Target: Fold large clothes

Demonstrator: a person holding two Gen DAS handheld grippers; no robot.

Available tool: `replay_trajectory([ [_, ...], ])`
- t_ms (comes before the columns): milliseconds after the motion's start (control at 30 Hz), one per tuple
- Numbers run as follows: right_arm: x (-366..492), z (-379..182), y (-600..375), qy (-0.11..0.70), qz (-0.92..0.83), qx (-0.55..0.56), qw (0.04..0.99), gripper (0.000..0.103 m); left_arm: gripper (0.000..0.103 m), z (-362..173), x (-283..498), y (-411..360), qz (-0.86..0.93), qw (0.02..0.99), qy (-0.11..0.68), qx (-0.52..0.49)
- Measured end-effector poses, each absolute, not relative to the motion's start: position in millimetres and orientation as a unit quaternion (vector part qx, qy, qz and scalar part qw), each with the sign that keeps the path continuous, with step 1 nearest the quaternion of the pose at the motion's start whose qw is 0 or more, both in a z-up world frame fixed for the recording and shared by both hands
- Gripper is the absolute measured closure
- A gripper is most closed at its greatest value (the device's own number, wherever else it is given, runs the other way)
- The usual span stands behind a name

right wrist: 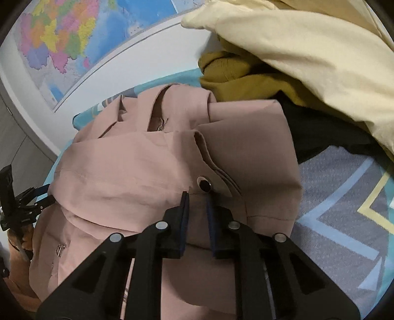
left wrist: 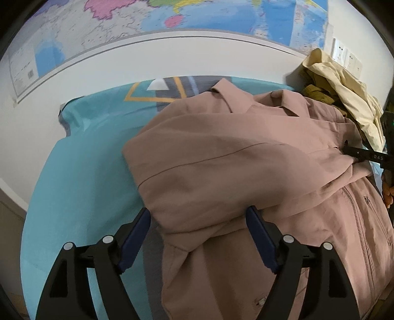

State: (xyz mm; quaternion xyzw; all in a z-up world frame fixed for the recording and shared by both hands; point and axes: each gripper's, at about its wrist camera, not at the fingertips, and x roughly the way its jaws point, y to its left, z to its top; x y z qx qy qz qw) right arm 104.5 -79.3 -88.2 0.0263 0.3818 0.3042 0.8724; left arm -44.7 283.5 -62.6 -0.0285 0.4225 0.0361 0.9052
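A dusty-pink jacket (left wrist: 221,160) lies on a turquoise bedspread (left wrist: 86,172), collar toward the wall and one sleeve folded across its body. My left gripper (left wrist: 198,210) is open wide at the jacket's near left edge; the folded fabric lies between its fingers without being pressed. In the right wrist view the pink jacket (right wrist: 147,167) fills the middle. My right gripper (right wrist: 197,195) has its jaws only narrowly apart, its tips on the cuff just below a dark snap button (right wrist: 204,184). Pink fabric shows in the gap, unpinched. The right gripper's black finger (left wrist: 357,153) shows at the right of the left wrist view.
A heap of other clothes, cream (right wrist: 307,61) and mustard (right wrist: 234,78), sits beyond the jacket against the wall. A large map (left wrist: 172,14) hangs above the bed. The left gripper (right wrist: 32,199) and an orange sleeve (right wrist: 17,251) are at the left edge.
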Motion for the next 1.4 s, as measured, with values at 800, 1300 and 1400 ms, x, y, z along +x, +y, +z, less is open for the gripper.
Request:
replay_trajectory([
  [800,-25.1,-91.1,-168.9,0.374,0.356,0.084,0.852,0.034,0.014,-54.2,-171.0,298.4,0.014,0.915,0.388,-0.107],
  [1300,-68.8,-131.5,-213.7,0.422,0.384,0.139,0.809,0.019,0.007,-84.1,-209.5,264.1,-0.065,0.886,0.439,-0.132],
  [1400,-74.6,-134.6,-204.5,0.419,0.410,0.135,0.799,0.018,0.007,-83.8,-212.5,258.7,-0.101,0.877,0.446,-0.149],
])
